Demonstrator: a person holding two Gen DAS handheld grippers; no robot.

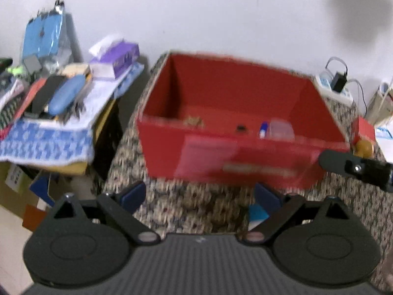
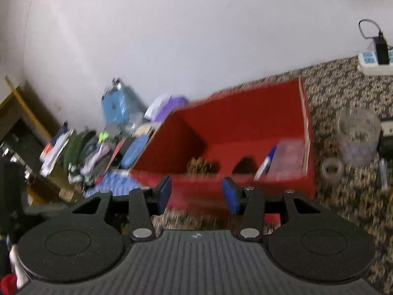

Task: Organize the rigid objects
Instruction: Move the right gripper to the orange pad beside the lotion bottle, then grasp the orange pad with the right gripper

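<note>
Red cardboard, open-topped and rectangular, the box [image 1: 245, 157] stands on the speckled brown-and-cream patterned tabletop [image 1: 186, 206] and already holds several things: a blue-and-white marker [image 2: 266, 163], a clear plastic lidded case [image 2: 287, 159] beside it against the right wall, a small dark object [image 1: 241, 127] too blurred to name, and a brownish clump [image 2: 200, 166] near the front wall. Part of the sorting therefore looks done.

Outside the box, a cloudy clear plastic jar [image 2: 357, 135], a roll of clear tape [image 2: 332, 169] and a small red box [image 1: 363, 130] with a brown round thing just beside it remain on the table, so more seems left to gather.

Left gripper [image 1: 200, 196] has its jaws spread wide with nothing between them, hovering in front of the box. Right gripper [image 2: 196, 194] has its jaws partly apart and empty, facing the box's front wall.
</note>
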